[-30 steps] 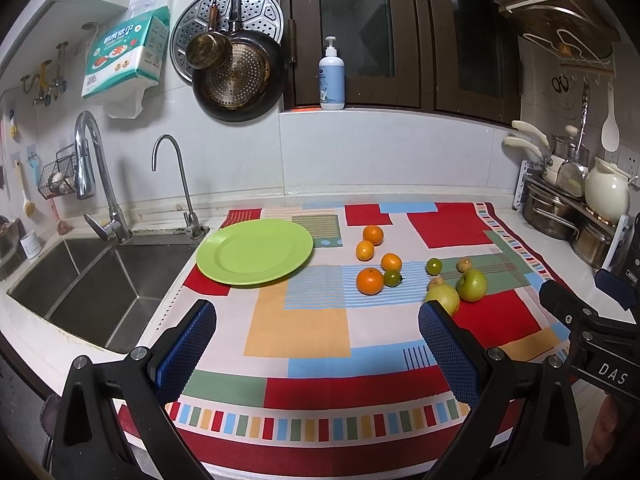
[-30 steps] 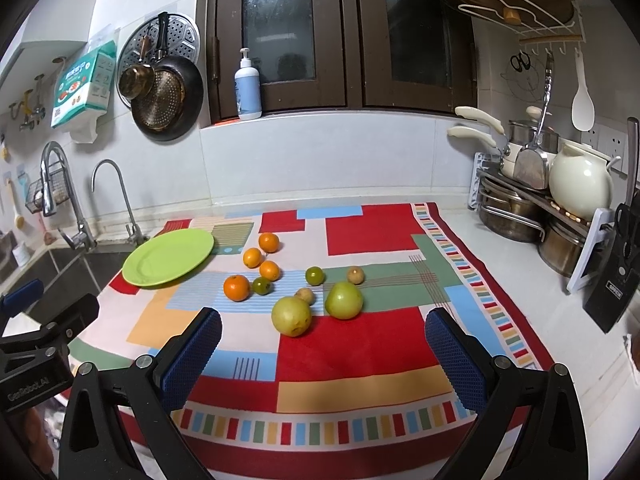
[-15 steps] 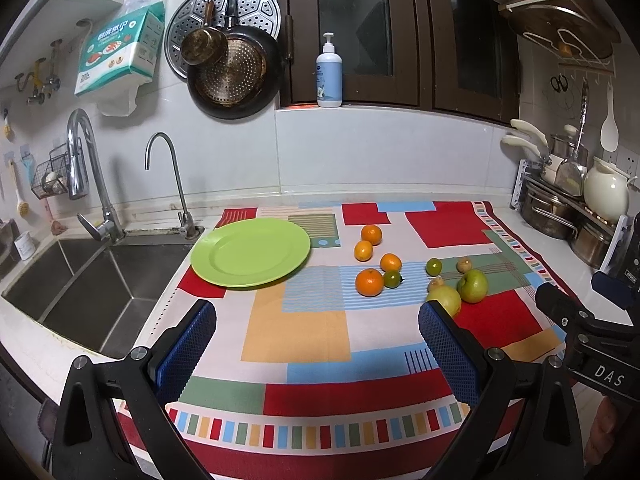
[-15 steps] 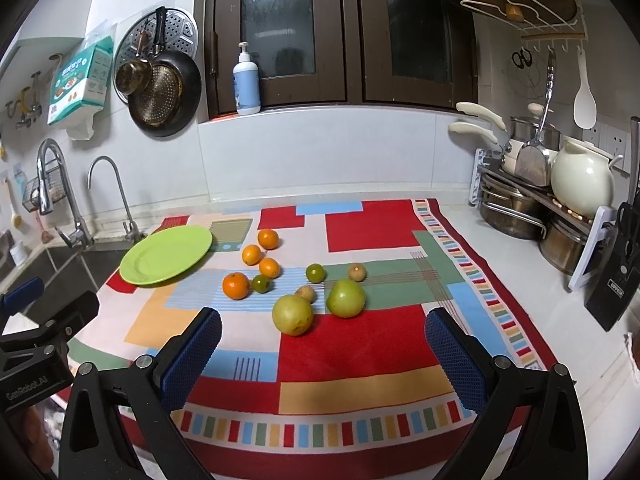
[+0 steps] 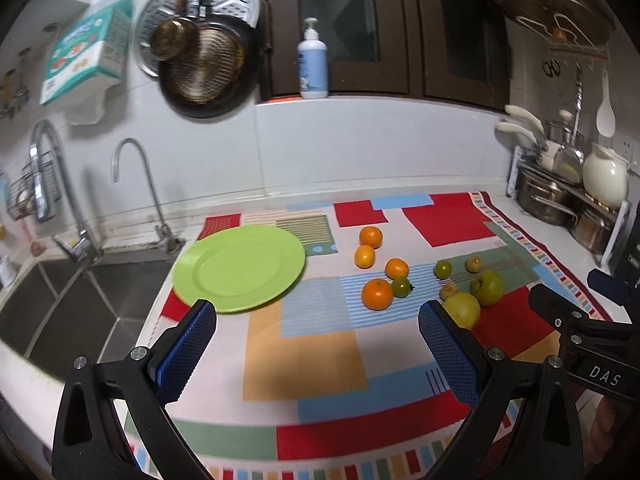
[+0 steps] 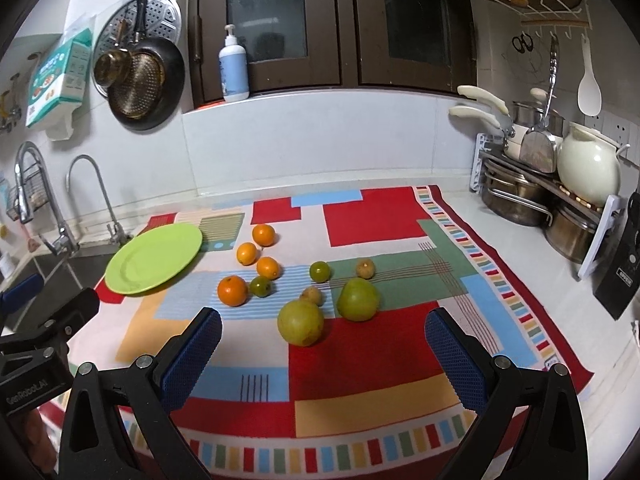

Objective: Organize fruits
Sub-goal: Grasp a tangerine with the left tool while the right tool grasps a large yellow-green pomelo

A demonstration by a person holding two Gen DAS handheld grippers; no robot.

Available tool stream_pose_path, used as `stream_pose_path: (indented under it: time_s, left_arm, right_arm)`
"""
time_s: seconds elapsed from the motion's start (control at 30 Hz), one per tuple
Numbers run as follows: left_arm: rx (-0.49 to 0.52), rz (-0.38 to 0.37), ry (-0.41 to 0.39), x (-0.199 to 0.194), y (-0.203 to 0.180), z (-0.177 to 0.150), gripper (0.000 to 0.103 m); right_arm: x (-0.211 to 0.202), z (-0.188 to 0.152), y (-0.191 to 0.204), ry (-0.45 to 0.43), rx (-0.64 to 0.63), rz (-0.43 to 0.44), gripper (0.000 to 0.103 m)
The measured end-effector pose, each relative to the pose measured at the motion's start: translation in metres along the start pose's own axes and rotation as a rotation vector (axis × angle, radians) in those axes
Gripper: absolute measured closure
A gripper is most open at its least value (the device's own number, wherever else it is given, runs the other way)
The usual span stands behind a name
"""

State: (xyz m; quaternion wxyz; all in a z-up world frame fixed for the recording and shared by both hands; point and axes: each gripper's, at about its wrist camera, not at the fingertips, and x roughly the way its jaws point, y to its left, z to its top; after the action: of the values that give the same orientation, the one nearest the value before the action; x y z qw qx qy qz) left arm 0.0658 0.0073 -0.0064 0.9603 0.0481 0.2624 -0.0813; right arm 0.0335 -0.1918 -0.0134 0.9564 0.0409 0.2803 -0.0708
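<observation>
A bare green plate (image 5: 240, 268) (image 6: 154, 256) lies at the left of the patterned cloth. Loose fruit is scattered to its right: several oranges, the nearest one (image 5: 377, 294) (image 6: 232, 290) being the largest, small green citrus (image 6: 319, 271), a yellow-green pear (image 5: 462, 310) (image 6: 300, 322), a green apple (image 5: 488, 288) (image 6: 358, 299) and small brownish fruits (image 6: 365, 268). My left gripper (image 5: 318, 332) hovers open above the cloth's near part, holding nothing. My right gripper (image 6: 324, 344) is open too, just short of the pear and apple.
A steel sink (image 5: 80, 304) with two taps lies left of the cloth. Pots, a cream kettle (image 6: 588, 174) and a knife block (image 6: 618, 276) stand along the right side. Pans hang on the back wall, and a soap bottle (image 6: 233, 66) sits on the ledge.
Both grippers have drifted slightly forward and lower towards the fruit. Their fingers stay open and no fruit has moved.
</observation>
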Motion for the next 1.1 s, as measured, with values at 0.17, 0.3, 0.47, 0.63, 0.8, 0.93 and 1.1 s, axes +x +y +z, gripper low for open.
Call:
stream_pose_path:
  time_s: [0.17,0.3,0.47,0.63,0.8,0.93,1.1]
  left_arm:
    - [0.067,-0.063,0.01,0.028,0.003,0.01,0.0]
    - [0.123,-0.115,0.014,0.048,0.004,0.015,0.0]
    - [0.182,-0.182,0.029,0.075,0.002,0.018,0.001]
    - [0.239,-0.249,0.048,0.099,-0.002,0.018,0.005]
    - [0.302,-0.31,0.069,0.122,-0.009,0.016,0.011]
    - [0.348,-0.368,0.111,0.144,-0.015,0.013,0.017]
    - [0.385,-0.412,0.155,0.166,-0.024,0.007,0.024]
  right_arm:
    - [0.017,0.002,0.007,0.016,0.032,-0.043,0.0]
    - [0.03,0.002,0.014,0.033,0.056,-0.084,0.0]
    - [0.044,-0.002,0.023,0.054,0.063,-0.127,0.0]
    - [0.057,-0.006,0.028,0.08,0.074,-0.16,0.001]
    - [0.072,-0.008,0.033,0.111,0.08,-0.171,0.004]
    - [0.086,-0.011,0.033,0.139,0.091,-0.178,0.008]
    - [0.106,-0.017,0.031,0.191,0.115,-0.172,0.018]
